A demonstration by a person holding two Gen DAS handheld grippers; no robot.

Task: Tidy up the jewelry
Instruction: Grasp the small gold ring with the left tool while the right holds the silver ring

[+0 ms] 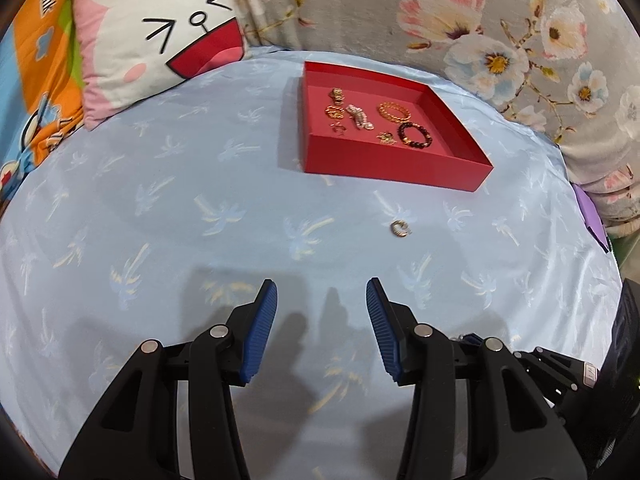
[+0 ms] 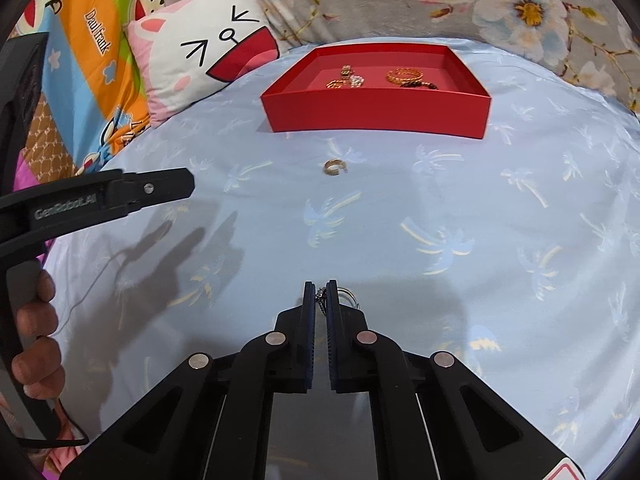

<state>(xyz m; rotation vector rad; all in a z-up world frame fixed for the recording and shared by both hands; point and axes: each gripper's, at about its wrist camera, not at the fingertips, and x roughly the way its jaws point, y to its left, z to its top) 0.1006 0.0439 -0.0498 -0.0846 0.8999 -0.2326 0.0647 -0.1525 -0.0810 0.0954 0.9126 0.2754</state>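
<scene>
- Jaws of your right hand-held gripper are pinched together on a thin silver chain, low over the pale blue bedsheet; a small silver ring peeks out beside the right finger.
- Your left hand-held gripper stands apart with nothing between its blue pads, above the same sheet.
- Further out, at 1 o'clock from the left gripper, a small gold ring lies alone on the sheet.
- Beyond it, at 12 o'clock, the red tray holds a gold bangle, a dark bead bracelet and several small gold pieces.
- Farthest, at 10 o'clock, a cartoon cushion leans by the floral blanket.
</scene>
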